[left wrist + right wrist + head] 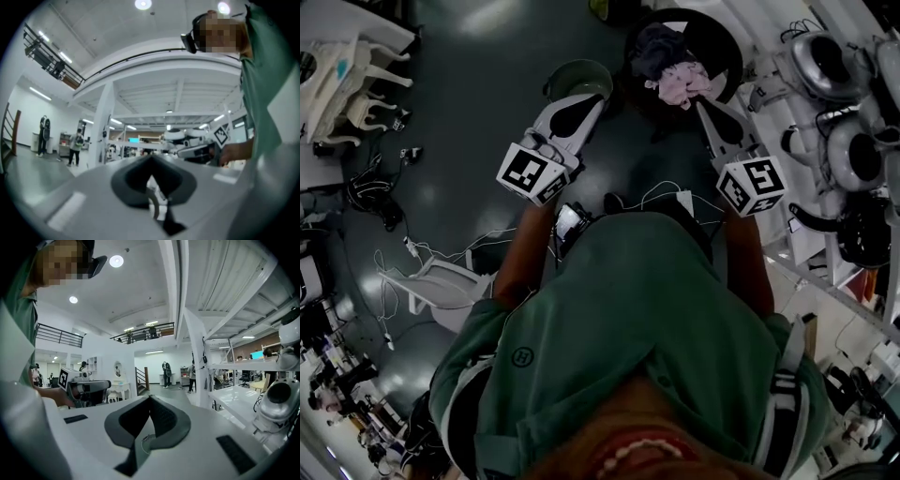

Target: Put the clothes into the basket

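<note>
In the head view a black round basket [724, 45] stands on the dark floor ahead, with a dark garment [660, 47] and a pink one [682, 86] piled in it and spilling over its near rim. My left gripper [584, 105] points forward left of the basket, shut and empty. My right gripper [707, 111] sits just below the basket's near edge, also shut with nothing in it. Each gripper view shows its own jaws closed together, left gripper [151, 158] and right gripper [150, 397], looking level across the room, no clothes in sight.
A green round tub [581, 75] sits just beyond the left gripper. White shelving with robot heads [848, 141] lines the right side. A white frame [441, 286] and loose cables [408, 248] lie on the floor at left. People stand far off [75, 145].
</note>
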Motion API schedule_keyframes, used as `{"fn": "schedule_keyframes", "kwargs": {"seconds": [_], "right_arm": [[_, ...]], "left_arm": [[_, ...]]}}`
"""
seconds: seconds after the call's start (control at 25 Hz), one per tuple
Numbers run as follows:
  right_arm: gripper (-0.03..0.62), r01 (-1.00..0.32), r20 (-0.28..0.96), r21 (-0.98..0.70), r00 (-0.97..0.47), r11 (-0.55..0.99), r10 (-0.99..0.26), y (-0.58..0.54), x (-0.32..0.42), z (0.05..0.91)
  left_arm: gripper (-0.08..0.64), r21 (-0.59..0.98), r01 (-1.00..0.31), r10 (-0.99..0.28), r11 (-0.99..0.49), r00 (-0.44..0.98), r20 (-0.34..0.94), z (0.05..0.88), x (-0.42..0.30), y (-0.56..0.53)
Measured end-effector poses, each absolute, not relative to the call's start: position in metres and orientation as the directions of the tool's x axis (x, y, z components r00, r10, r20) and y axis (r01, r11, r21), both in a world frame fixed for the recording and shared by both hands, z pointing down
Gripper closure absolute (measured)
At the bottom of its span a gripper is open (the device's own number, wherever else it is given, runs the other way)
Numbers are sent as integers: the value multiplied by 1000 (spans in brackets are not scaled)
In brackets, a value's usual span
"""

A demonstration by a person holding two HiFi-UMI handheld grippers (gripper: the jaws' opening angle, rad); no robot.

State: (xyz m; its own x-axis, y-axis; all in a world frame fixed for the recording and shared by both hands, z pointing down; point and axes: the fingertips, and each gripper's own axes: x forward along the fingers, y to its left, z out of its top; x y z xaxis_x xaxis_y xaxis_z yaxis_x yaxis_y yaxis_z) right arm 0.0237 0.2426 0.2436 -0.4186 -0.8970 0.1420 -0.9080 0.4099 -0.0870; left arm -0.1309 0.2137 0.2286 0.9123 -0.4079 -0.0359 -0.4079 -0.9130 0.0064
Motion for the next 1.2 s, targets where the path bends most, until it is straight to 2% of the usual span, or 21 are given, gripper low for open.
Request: {"fn": "schedule_keyframes", "kwargs": {"seconds": [0.68, 1.2], "right_arm": [[587, -911, 177, -45, -412, 411, -894, 187, -6, 235], [587, -922, 214, -104, -388, 374, -897, 99, 47, 263]], "left_arm": [[557, 46, -429, -432, -902, 896, -106, 223, -171, 161], [558, 89, -396, -399, -914, 917, -22, 248, -114, 72]]}}
